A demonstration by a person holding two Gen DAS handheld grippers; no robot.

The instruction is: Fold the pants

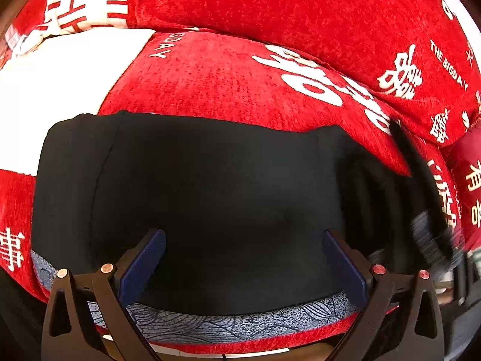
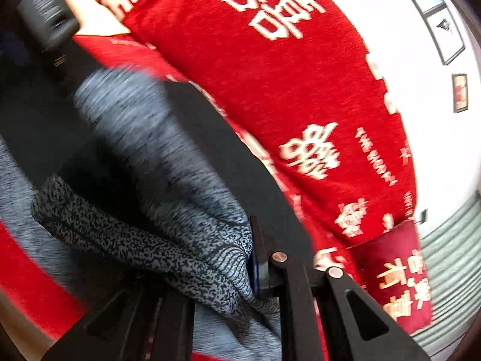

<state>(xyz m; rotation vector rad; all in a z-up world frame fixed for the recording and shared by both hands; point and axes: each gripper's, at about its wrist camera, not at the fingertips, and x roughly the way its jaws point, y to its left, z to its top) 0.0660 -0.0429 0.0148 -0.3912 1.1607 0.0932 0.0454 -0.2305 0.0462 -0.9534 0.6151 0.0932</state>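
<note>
Black pants [image 1: 210, 186] lie folded flat on a red seat cushion, with a grey-blue patterned band [image 1: 240, 322] along their near edge. My left gripper [image 1: 243, 258] hovers open over the near part of the black cloth, its blue pads [image 1: 144, 264] wide apart and empty. In the right wrist view my right gripper [image 2: 237, 270] is shut on a bunched grey speckled part of the pants [image 2: 168, 240], lifted and blurred by motion. That gripper shows as a dark blur at the right of the left wrist view [image 1: 427, 228].
The pants rest on a red sofa with white characters [image 1: 240, 75]; a red back cushion [image 1: 300, 6] rises behind. A small dark-red pillow [image 2: 396, 273] lies at the right end. White wall with framed pictures [image 2: 445, 36] is beyond.
</note>
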